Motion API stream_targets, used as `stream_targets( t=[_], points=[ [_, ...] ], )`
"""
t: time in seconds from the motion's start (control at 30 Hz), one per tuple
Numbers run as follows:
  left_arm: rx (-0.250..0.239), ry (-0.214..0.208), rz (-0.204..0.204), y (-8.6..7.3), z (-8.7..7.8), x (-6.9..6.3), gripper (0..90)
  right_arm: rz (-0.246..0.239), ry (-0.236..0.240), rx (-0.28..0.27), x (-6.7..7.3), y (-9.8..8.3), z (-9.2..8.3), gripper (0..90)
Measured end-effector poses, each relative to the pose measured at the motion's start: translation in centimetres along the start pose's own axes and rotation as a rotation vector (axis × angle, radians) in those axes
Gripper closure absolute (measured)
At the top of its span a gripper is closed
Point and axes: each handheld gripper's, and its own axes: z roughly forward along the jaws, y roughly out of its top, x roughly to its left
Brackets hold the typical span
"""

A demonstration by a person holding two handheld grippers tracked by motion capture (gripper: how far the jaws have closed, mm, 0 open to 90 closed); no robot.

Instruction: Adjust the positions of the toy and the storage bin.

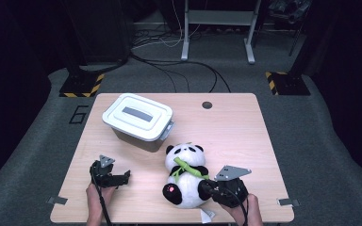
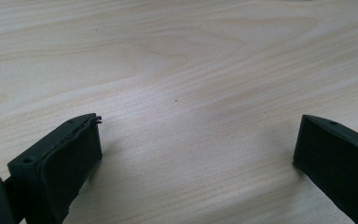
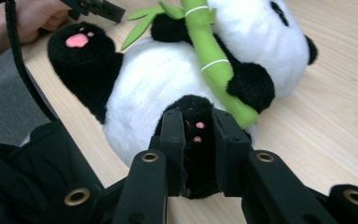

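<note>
Right gripper (image 3: 196, 122) lies low at the counter's (image 1: 235, 127) near edge, pointing left, clenched on a black foot of the panda toy (image 1: 186, 175), which lies on its back there. Left gripper (image 1: 125, 177) rests level on the counter, released, well apart from the toy.

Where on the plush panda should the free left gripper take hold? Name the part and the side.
Grip the panda's pink-soled foot from the left gripper's own side: it sticks out towards that gripper, narrow and soft enough for open jaws. The right gripper already clamps the other foot.
</note>
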Motion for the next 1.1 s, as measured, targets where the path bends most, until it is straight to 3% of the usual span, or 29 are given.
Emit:
stream_targets(
  t=[0.17,0.4,0.5,0.57,0.77,1.1],
  points=[
    [0.0,0.0,0.0,0.0,0.0,0.0,0.3,-0.015,-0.041,0.026,-1.4,0.3,-0.7,74.9],
    [0.0,0.0,0.0,0.0,0.0,0.0,0.3,0.039,-0.099,0.052,-3.7,0.7,-0.9,69.7],
    [0.0,0.0,0.0,0.0,0.0,0.0,0.3,0.06,-0.091,0.052,-3.9,0.8,-0.8,64.3],
    [0.0,0.0,0.0,0.0,0.0,0.0,0.3,0.087,-0.085,0.037,-3.7,1.0,-0.8,51.5],
    [0.0,0.0,0.0,0.0,0.0,0.0,0.3,0.115,-0.097,-0.003,-1.9,3.0,-0.3,36.6],
    [0.0,0.0,0.0,0.0,0.0,0.0,0.3,0.088,-0.093,0.037,0.6,6.1,3.6,34.9]
  ],
)
